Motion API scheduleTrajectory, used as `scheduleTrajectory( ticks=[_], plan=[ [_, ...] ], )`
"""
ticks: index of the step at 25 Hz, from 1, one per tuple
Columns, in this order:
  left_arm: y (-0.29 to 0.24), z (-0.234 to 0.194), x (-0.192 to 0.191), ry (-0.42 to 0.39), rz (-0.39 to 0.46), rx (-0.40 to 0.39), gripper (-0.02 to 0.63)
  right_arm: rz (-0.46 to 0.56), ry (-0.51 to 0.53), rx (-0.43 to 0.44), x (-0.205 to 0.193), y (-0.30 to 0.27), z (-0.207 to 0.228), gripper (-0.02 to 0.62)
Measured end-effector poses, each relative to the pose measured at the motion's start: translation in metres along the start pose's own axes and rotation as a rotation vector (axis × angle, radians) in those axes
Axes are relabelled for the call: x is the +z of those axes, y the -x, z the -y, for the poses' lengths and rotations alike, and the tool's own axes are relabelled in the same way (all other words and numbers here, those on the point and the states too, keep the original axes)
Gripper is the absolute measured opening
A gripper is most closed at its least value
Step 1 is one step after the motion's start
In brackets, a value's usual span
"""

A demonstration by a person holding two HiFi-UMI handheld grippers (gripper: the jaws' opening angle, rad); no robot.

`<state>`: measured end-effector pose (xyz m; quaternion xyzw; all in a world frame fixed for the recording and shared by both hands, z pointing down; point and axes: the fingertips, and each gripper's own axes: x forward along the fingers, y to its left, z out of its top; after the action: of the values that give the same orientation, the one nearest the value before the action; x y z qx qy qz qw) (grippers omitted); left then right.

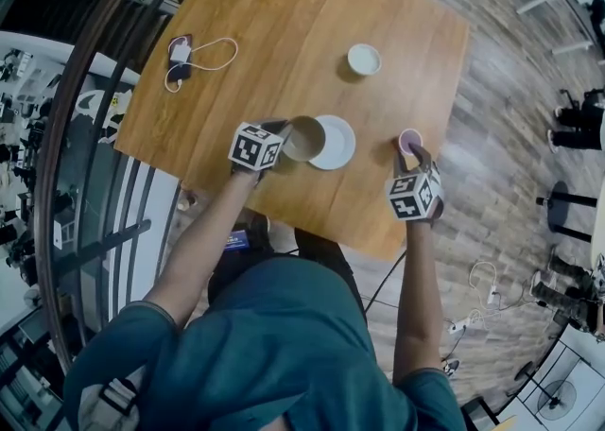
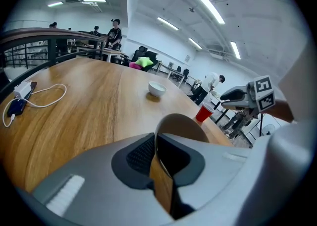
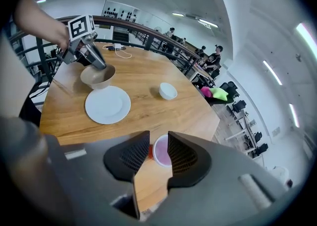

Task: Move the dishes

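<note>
The left gripper has its jaws drawn narrow, pinching the thin rim of the tan bowl. A rim grip suits a wall too wide to span, and it leaves the bowl hanging tilted from one side. The bowl sits at the left edge of the white plate and overlaps it from above. I cannot tell whether its base is clear of the plate.

The right gripper has its jaws standing apart. The red cup shows in the gap beyond them, upright on the tabletop, and the pads do not appear to press it.

The cup stands close to the tabletop's right edge, with bare floor just past it, so any nudge that way looks risky. The plate also lies near the front edge by the person.

The widest free wood is the middle and far part. Only a small white bowl and a phone with its looped cable, well apart at the far left, sit there. The bowl probably has easy room to travel forward or left.
</note>
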<state>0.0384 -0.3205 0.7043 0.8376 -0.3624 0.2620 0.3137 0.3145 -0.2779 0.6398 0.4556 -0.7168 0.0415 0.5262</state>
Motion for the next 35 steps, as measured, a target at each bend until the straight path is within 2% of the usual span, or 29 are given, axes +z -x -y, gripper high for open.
scheduleTrajectory(
  ticks=[9,18,28,35],
  plan=[
    [0.025,-0.038,0.003,0.036,0.021,0.067,0.015,0.054,-0.035,-0.027,0.018,0.027,-0.004,0.101],
    [0.045,-0.074,-0.005,0.063,0.028,0.133,0.015,0.058,-0.075,-0.031,0.013,0.045,-0.015,0.1],
    [0.067,-0.115,-0.02,0.094,-0.006,0.178,0.015,0.066,-0.079,-0.034,0.025,0.062,-0.034,0.1],
    [0.08,-0.128,-0.028,0.136,-0.022,0.181,0.017,0.071,-0.077,-0.044,0.03,0.075,-0.043,0.1]
  ],
)
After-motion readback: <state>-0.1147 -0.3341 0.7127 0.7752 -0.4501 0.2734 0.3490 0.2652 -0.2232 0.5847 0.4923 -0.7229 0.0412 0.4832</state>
